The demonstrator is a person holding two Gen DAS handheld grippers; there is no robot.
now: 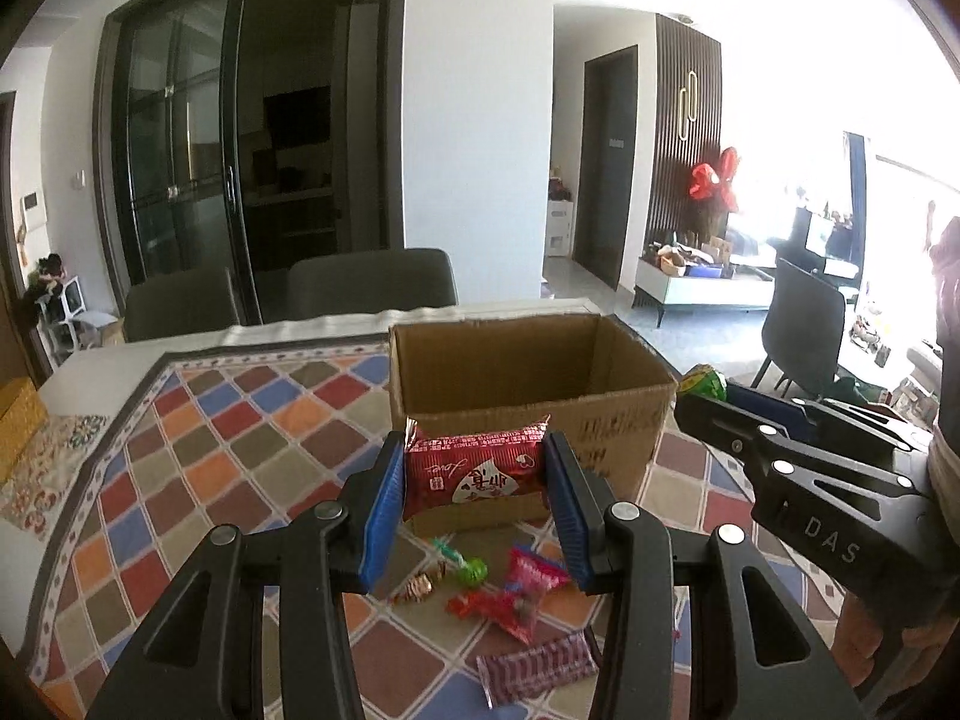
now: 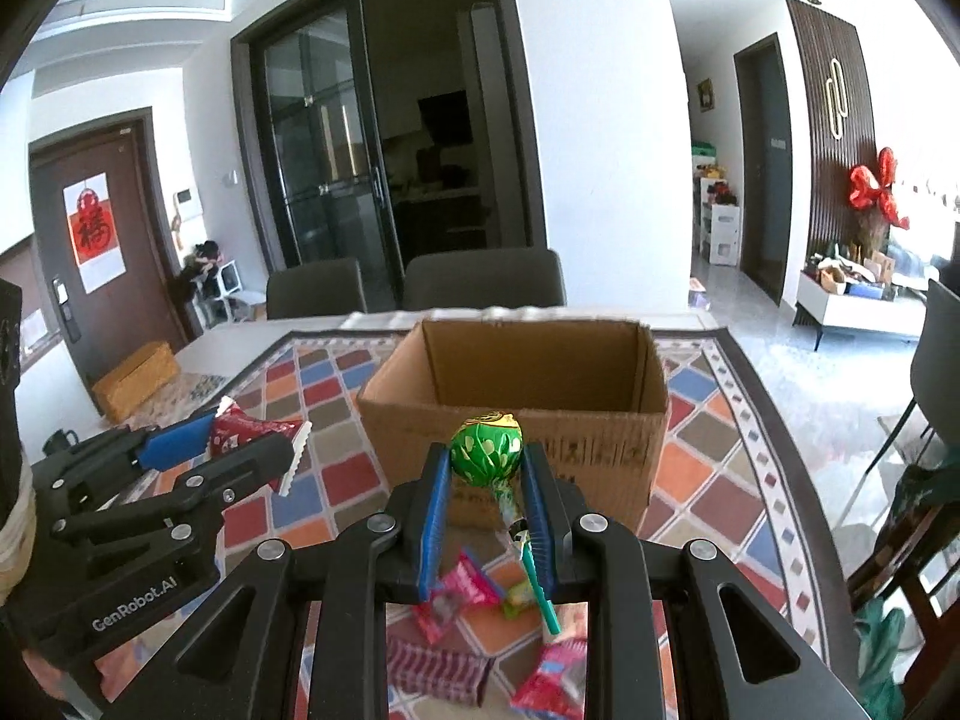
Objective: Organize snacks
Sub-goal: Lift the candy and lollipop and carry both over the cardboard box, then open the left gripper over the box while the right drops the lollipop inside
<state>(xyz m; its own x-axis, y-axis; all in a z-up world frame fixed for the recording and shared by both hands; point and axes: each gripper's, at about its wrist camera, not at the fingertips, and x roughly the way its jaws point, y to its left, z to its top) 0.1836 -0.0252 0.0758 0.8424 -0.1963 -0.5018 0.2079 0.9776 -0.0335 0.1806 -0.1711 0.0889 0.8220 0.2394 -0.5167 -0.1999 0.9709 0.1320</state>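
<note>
My left gripper is shut on a red snack packet, held above the table just short of the open cardboard box. It shows from the side in the right wrist view, with the packet between its blue pads. My right gripper is shut on a green lollipop, its stick hanging down, in front of the box. In the left wrist view the right gripper is right of the box with the lollipop at its tip.
Loose sweets and a dark red striped bar lie on the patterned cloth below the grippers. Two dark chairs stand behind the table. A yellow box sits at the left.
</note>
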